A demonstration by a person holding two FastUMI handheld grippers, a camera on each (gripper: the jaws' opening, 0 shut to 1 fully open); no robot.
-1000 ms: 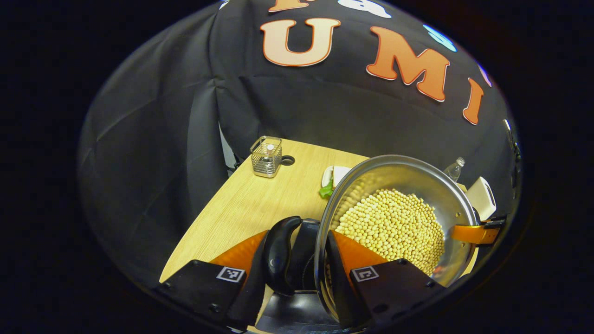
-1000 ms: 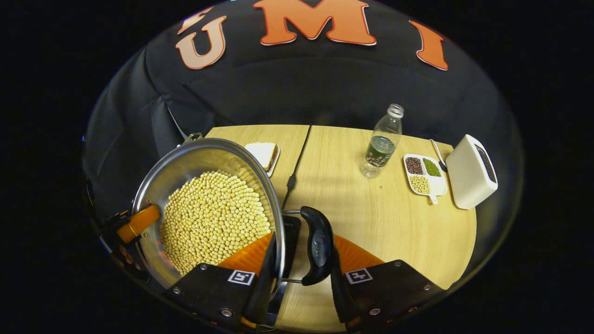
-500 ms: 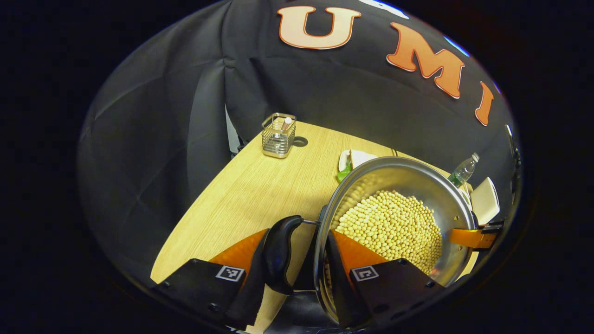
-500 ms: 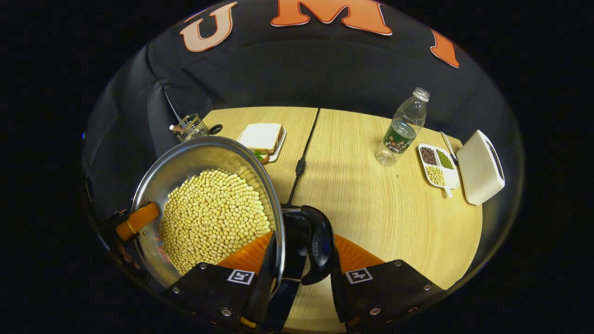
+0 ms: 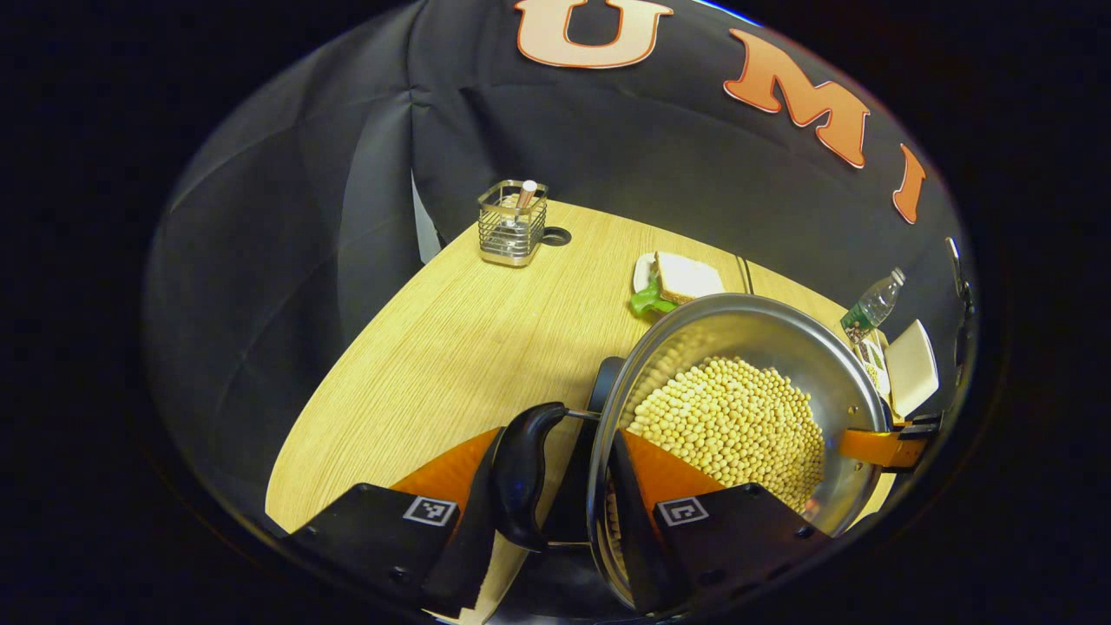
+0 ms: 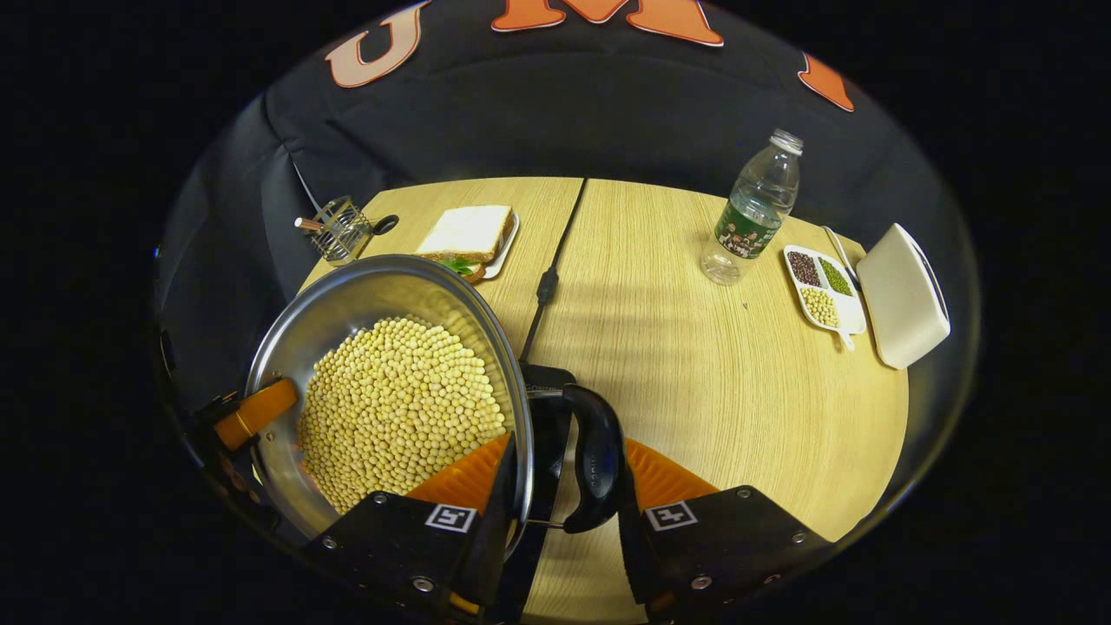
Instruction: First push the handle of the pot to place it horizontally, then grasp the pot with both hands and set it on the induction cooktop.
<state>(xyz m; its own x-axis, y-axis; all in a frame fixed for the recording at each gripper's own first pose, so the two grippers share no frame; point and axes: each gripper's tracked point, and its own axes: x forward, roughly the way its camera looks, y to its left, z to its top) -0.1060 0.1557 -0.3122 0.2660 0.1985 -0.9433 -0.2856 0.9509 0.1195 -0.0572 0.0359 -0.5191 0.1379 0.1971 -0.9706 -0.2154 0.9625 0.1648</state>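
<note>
My left claw [image 5: 555, 486] and right claw [image 6: 564, 486] each clamp a black side handle and rim of the bean-filled steel pot [image 6: 347, 312]; bare pale wooden tabletop [image 6: 694, 382] stretches ahead.

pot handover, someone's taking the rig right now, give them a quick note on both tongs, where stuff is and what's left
Left tongs: shut on the pot's left side handle, one finger outside the handle, the other inside the rim.
Right tongs: shut on the right side handle in the same way.
The pot, full of pale beans, is held off the table by both handles.
The induction cooktop shows as a dark slab beside and below the pot, its cord running to the back.
Done: two-handed grasp.
Left: bring the pot over the cooktop, lower it level, then open both tongs.
</note>
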